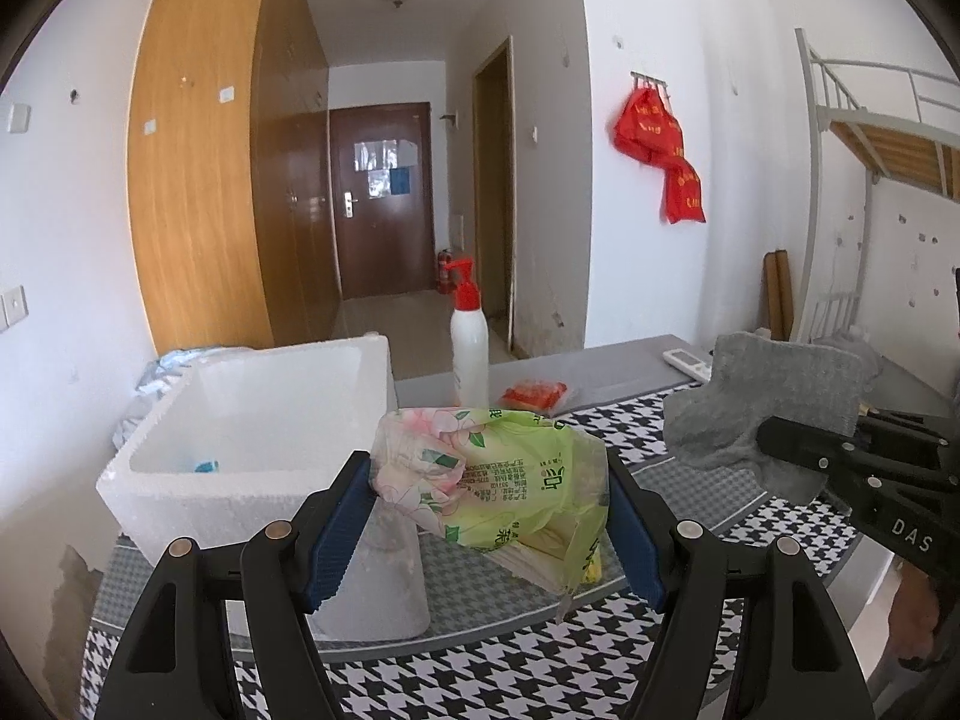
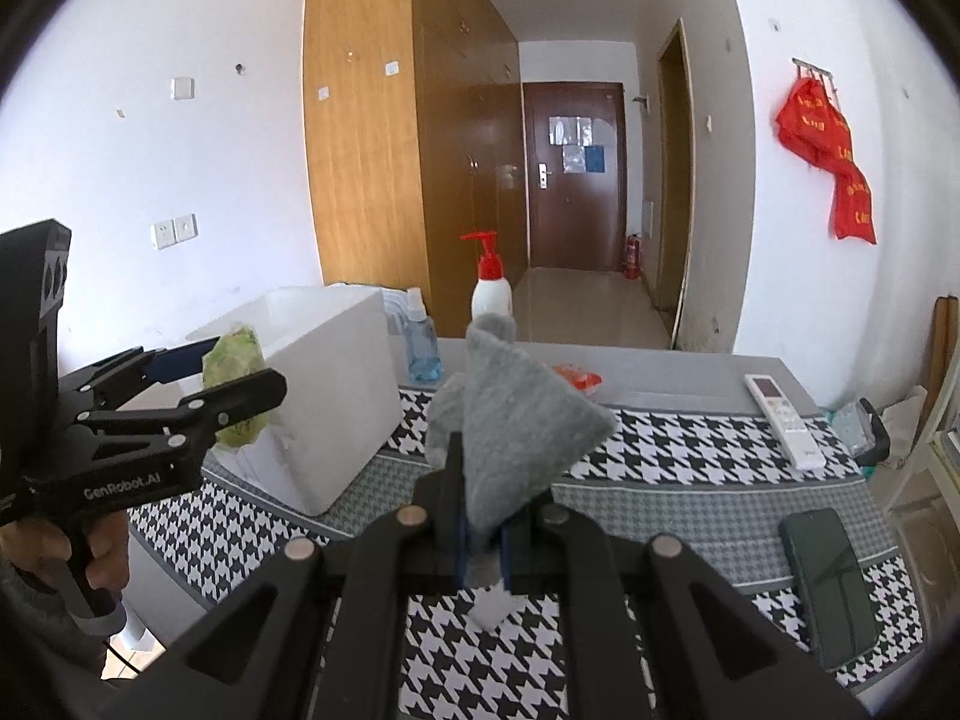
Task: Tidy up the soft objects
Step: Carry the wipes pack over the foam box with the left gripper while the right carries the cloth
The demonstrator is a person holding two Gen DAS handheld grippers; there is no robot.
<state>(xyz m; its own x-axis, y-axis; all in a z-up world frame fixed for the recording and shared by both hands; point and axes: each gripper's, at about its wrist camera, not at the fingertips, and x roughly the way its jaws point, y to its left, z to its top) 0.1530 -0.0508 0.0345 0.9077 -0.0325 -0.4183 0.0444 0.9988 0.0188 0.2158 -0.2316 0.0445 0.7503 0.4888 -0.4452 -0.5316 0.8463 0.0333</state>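
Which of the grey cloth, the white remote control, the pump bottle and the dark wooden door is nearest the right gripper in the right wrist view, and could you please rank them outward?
1. Grey cloth: clamped in the right gripper.
2. White remote control: right, on the table.
3. Pump bottle: at the table's far edge.
4. Dark wooden door: end of the hallway.

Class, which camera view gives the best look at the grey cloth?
The right wrist view: the grey cloth fills the centre, pinched in the right gripper. The left wrist view shows it off to the side, partly hidden behind that gripper.
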